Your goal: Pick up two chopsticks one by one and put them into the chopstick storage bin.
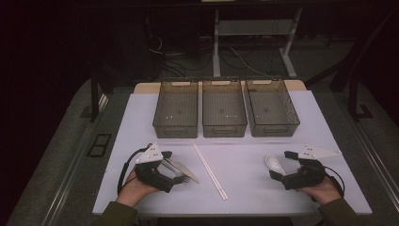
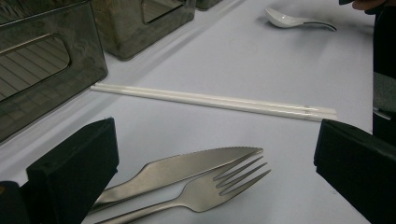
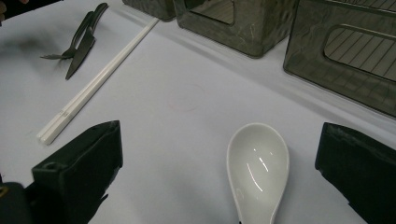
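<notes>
three grey bins (image 1: 224, 114) side by side, nothing inside.

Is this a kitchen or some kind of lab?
Probably a lab or test room, not a kitchen. The white table stands on a bare floor with loose cables and metal desk legs behind it. Three empty bins are lined up, and the person holds camera grippers instead of using bare hands.

Knife (image 2: 187, 165) and fork (image 2: 205, 191): polished metal. Spoon (image 3: 258, 163): glossy white, probably ceramic. Bins (image 1: 175, 108): translucent smoky plastic.
</notes>
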The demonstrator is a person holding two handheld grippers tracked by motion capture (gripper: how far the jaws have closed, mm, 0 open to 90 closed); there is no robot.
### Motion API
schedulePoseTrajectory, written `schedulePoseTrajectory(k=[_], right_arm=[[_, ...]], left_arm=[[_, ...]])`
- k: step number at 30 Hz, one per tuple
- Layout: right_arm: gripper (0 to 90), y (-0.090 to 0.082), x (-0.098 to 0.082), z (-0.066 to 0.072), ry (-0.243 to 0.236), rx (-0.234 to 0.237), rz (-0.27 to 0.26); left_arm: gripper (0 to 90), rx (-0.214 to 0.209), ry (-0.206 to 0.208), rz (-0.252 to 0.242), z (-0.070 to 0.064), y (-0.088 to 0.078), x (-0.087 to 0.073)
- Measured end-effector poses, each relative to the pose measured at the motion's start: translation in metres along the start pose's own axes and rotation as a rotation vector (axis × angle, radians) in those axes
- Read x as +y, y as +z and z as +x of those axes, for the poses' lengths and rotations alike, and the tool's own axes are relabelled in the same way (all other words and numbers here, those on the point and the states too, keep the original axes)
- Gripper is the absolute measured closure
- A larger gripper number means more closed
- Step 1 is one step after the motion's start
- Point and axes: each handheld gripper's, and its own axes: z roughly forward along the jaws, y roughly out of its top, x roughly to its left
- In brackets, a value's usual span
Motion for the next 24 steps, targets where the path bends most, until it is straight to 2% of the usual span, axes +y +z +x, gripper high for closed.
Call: schedulePoseTrajectory(k=[6, 10, 15, 24], right_arm=[[0.7, 0.000, 0.000, 0.000, 0.000, 0.001, 0.001], [0.7, 0.000, 0.000, -0.001, 0.003, 0.002, 0.002], [0.7, -0.001, 0.000, -0.002, 0.019, 0.000, -0.002], [0.7, -0.001, 0.001, -0.001, 0.017, -0.007, -0.005]], left_arm=[[1.1, -0.009, 0.001, 0.001, -0.001, 0.000, 0.001], [7.4, -0.029, 0.007, -0.001, -0.004, 0.000, 0.003], [20.8, -0.072, -0.009, -0.020, -0.011, 0.001, 0.008], [46.5, -0.161, 0.027, -0.018, -0.026, 0.011, 0.017]])
